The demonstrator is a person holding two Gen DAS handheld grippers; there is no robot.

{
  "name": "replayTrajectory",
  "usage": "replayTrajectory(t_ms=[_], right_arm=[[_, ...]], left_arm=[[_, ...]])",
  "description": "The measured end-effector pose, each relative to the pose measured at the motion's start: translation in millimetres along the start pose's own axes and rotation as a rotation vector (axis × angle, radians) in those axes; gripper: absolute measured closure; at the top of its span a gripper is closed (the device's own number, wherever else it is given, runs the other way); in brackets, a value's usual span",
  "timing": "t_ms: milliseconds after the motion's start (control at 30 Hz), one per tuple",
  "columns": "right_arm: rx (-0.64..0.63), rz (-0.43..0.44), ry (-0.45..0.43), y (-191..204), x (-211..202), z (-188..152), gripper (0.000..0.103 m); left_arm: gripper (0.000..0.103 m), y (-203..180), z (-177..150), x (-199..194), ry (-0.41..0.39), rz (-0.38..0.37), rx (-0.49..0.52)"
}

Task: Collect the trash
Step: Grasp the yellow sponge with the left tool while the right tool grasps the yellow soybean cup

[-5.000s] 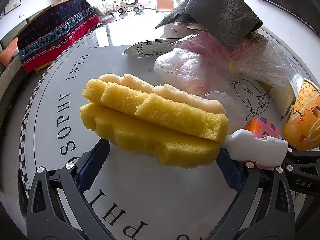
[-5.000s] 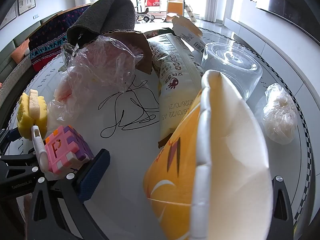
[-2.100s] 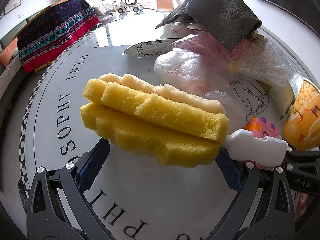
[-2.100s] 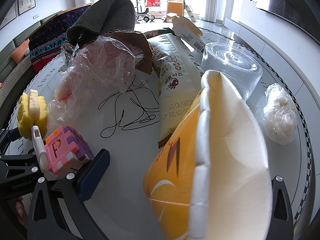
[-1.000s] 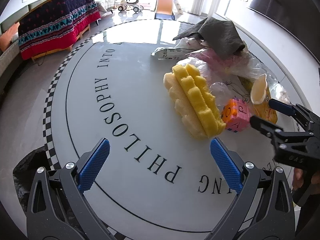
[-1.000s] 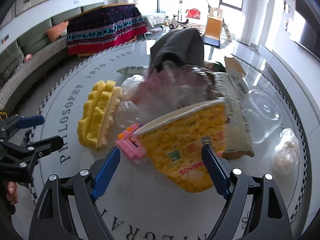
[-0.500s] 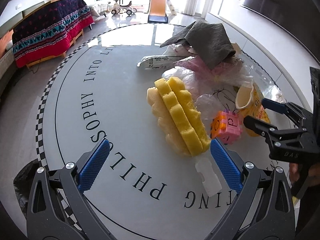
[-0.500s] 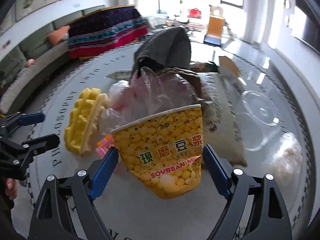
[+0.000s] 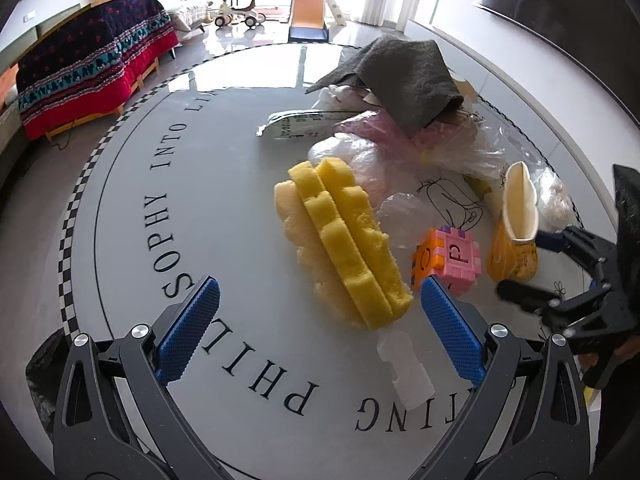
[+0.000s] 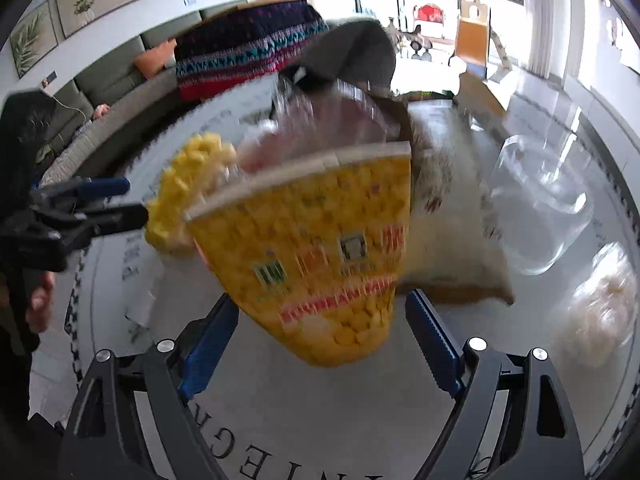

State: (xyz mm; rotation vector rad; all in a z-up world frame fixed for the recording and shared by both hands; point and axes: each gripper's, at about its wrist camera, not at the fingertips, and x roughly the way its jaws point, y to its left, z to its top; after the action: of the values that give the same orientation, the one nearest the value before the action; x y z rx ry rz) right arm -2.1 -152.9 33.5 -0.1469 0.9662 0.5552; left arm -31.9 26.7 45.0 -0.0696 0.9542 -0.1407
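Observation:
A flattened yellow paper cup point(image 10: 320, 248) lies on the round white table point(image 9: 200, 200). My right gripper point(image 10: 320, 320) straddles its base with the jaws closing; a thin gap still shows at the right pad. From the left wrist view the cup point(image 9: 512, 248) and the right gripper point(image 9: 520, 263) are at the right. My left gripper point(image 9: 319, 284) is open above the table with nothing gripped. A yellow sponge brush point(image 9: 344, 240) lies just ahead of it, and its white handle reaches in between the fingers. A pink toy cube point(image 9: 452, 256) sits beside the sponge.
Crumpled clear plastic bags point(image 9: 460, 148) and a grey cloth point(image 9: 404, 76) are piled behind the cup. A snack wrapper point(image 10: 452, 240), a clear plastic lid point(image 10: 544, 208) and a small white bag point(image 10: 604, 304) lie to the right. A sofa with a patterned blanket point(image 9: 88, 72) stands beyond the table.
Both grippers backed off the sponge and the cup they straddled seconds ago. Over the last half second the right one dropped closer onto the cup and its jaws narrowed; the left barely moved.

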Motion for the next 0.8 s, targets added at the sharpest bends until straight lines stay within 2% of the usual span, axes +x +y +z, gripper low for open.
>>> replayTrajectory(t_ms=[67, 333, 400, 500, 567, 600, 667, 733, 800], right_arm=[[0.025, 0.009, 0.009, -1, 6, -2, 0.040], [0.023, 0.003, -0.069, 7, -22, -7, 0.041], [0.031, -0.002, -0.099, 9, -35, -11, 0.041], [0.047, -0.011, -0.126, 8, -49, -19, 0.041], [0.059, -0.008, -0.136, 8, -54, -24, 0.041], [0.067, -0.006, -0.142, 6, -57, -27, 0.041], [0.079, 0.004, -0.147, 2, -62, -27, 0.041], [0.086, 0.009, -0.153, 3, -63, -28, 0.041], [0.088, 0.019, -0.158, 3, -64, -25, 0.041]], left_arm=[[0.006, -2, 0, 0, 0.002, 0.001, 0.012], [0.006, -8, 10, 8, 0.012, -0.030, 0.016], [0.006, -10, 17, 19, 0.036, -0.030, 0.001], [0.006, -6, 27, 37, 0.081, -0.073, -0.068], [0.017, -2, 32, 45, 0.093, -0.083, -0.123], [0.028, 1, 33, 48, 0.101, -0.090, -0.155], [0.034, 8, 33, 52, 0.113, -0.101, -0.208], [0.047, 14, 30, 53, 0.129, -0.128, -0.240], [0.050, 19, 26, 51, 0.127, -0.140, -0.251]])
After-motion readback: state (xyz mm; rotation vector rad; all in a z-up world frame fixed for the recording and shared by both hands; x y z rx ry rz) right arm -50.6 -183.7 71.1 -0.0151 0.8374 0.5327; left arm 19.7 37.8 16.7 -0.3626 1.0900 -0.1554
